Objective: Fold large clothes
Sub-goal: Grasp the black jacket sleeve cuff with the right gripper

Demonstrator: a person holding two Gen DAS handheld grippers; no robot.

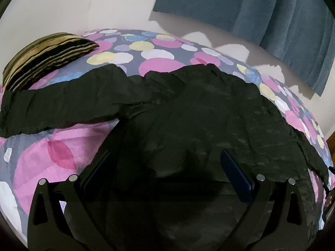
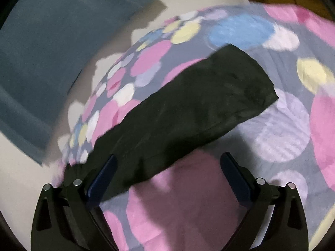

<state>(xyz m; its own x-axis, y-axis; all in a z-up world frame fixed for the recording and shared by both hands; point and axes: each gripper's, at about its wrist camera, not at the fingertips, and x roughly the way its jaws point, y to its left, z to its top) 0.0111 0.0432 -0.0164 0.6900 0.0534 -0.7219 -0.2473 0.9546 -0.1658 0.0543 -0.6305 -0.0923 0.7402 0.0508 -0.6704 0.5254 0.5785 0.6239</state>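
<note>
On a bed dressed in a dotted bedspread (image 1: 69,146) of pink, blue, yellow and white circles, we see a black garment (image 1: 188,113) spread flat, its body filling the middle of the left wrist view and one sleeve (image 1: 52,104) reaching out to the left, its cuff end just beside a gold-and-black striped cushion (image 1: 46,58) near the wall. Our left gripper (image 1: 167,163) hangs over the garment's near part with its blue-padded fingers (image 1: 236,177) spread wide, holding nothing. The garment's far edge stops short of the mattress edge, leaving a band of bare bedspread between it and the pale wall (image 1: 83,4), where a blue curtain (image 1: 272,21) hangs (its hem casts a ragged shadow). Open bedspread also lies at lower left beneath the sleeve. In the right wrist view, which is motion-blurred, our right gripper (image 2: 167,163) is likewise spread apart and empty, poised above the other sleeve (image 2: 199,102), which runs diagonally from lower left to a squared cuff at upper right. Its left finger (image 2: 102,177) overlaps the sleeve's lower edge; we cannot tell whether it touches. Bare bedspread surrounds the cuff on three sides.
</note>
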